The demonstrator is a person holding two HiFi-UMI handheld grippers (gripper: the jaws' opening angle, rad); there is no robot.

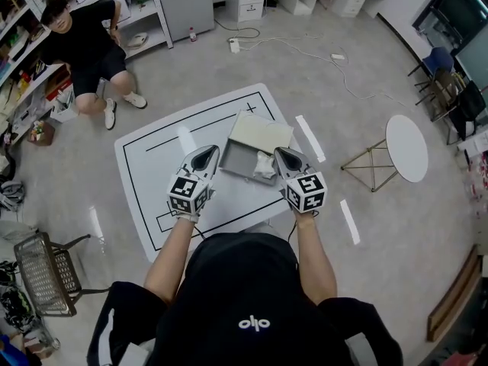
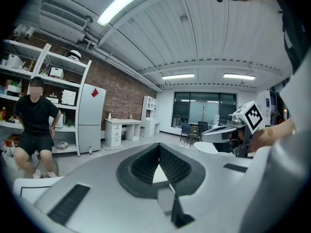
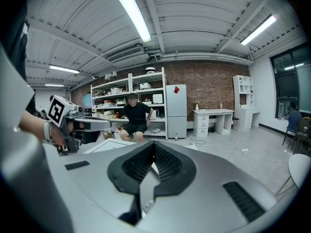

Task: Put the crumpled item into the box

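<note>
An open grey box [image 1: 238, 161] lies on a white mat [image 1: 149, 166], its pale lid [image 1: 261, 132] folded back on the far side. A crumpled white item [image 1: 264, 166] rests inside the box at its right end. My left gripper [image 1: 204, 157] hovers at the box's left edge, shut with nothing in it; its ribbed pads [image 2: 146, 164] meet at the tip. My right gripper [image 1: 288, 158] is held just right of the crumpled item, also shut and empty, its pads [image 3: 167, 161] touching at the tip. Each gripper view shows the other gripper: the right [image 2: 228, 130], the left [image 3: 92, 124].
A person [image 1: 88, 48] sits on the floor at the back left by the shelves [image 1: 46, 21]. A round white side table [image 1: 406, 147] stands to the right. A wire basket [image 1: 46, 273] sits at the near left. Cables [image 1: 305, 52] run across the floor behind the mat.
</note>
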